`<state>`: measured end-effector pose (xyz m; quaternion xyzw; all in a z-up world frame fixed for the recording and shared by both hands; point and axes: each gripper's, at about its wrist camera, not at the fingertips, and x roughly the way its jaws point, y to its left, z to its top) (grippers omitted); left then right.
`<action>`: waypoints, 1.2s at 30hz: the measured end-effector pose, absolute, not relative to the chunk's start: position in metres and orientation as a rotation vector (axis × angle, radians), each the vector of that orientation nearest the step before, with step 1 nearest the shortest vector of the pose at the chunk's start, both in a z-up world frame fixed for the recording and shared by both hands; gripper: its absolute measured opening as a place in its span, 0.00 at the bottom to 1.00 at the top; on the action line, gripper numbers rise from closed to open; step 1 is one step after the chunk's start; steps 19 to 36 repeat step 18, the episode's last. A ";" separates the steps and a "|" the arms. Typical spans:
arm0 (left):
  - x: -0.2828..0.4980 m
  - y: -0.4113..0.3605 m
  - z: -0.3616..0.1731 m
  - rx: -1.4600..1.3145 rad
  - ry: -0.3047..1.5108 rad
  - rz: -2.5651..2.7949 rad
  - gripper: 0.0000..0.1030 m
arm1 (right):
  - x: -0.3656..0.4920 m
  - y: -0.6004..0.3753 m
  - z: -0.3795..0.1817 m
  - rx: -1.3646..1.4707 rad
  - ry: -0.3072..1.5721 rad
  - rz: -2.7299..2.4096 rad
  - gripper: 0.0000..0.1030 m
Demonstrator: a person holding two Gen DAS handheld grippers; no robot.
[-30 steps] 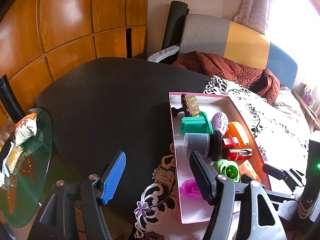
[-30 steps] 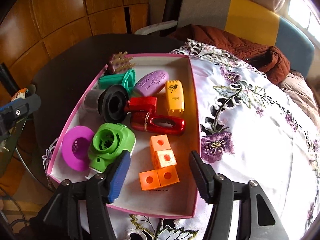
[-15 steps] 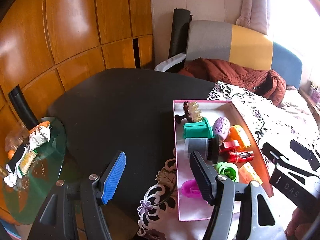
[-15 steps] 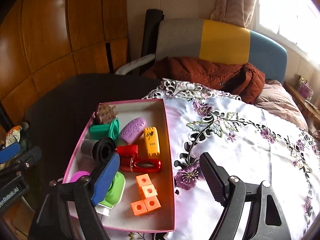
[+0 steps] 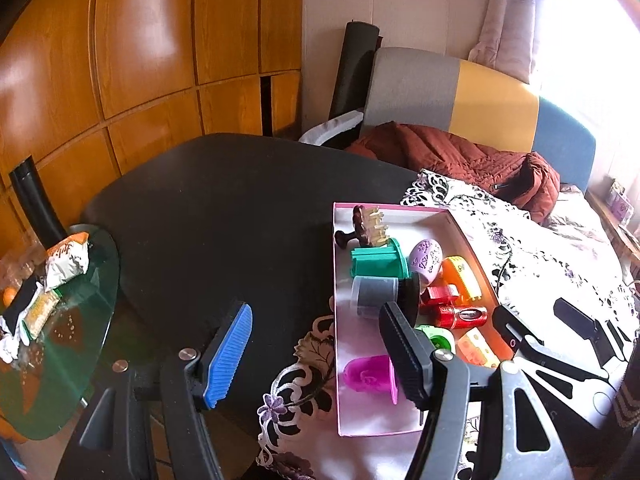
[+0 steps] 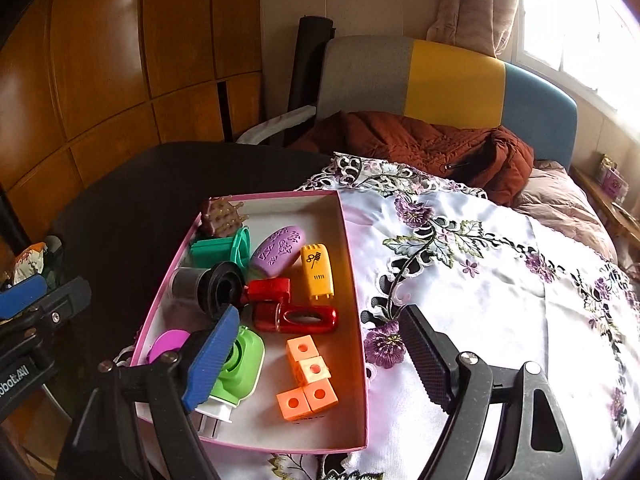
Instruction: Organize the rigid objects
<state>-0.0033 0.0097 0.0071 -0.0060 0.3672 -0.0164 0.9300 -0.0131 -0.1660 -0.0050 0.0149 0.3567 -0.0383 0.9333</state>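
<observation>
Wood-panelled wall (image 6: 120, 92) fills the upper left of both views, with a grey, yellow and blue sofa (image 6: 440, 80) at the top and a rust-brown quilted jacket (image 6: 420, 148) heaped on it. Below that I see a dark round table (image 5: 224, 216), partly covered on the right by a white cloth with purple flowers (image 6: 480, 280). The pink box (image 6: 352, 280) sits at the cloth's left edge, centre-left in my right camera, and holds everything: a brown comb (image 6: 220, 214) at its far end, then a teal piece (image 6: 220, 248), a lilac oval (image 6: 278, 250), a yellow block (image 6: 317, 266), a black-and-grey cup (image 6: 212, 284), a red tool (image 6: 296, 316), a green round part (image 6: 240, 364), a magenta disc (image 6: 168, 342) and joined orange cubes (image 6: 306, 380) nearest me. My right gripper (image 6: 316, 356) has just been opening and hangs over the near end of the box, jaws apart with nothing between them. My left gripper (image 5: 316, 354) hovers over the box's left wall, jaws parted and empty. A green glass side table (image 5: 60, 340) with snack packets sits at lower left.
</observation>
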 end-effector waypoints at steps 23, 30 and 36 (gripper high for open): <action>-0.003 0.010 0.010 0.014 0.720 -0.036 0.48 | -0.012 -0.162 -0.007 0.010 0.731 -0.073 0.80; -0.003 0.010 0.010 0.014 0.720 -0.036 0.48 | -0.012 -0.162 -0.007 0.010 0.731 -0.073 0.80; -0.003 0.010 0.010 0.014 0.720 -0.036 0.48 | -0.012 -0.162 -0.007 0.010 0.731 -0.073 0.80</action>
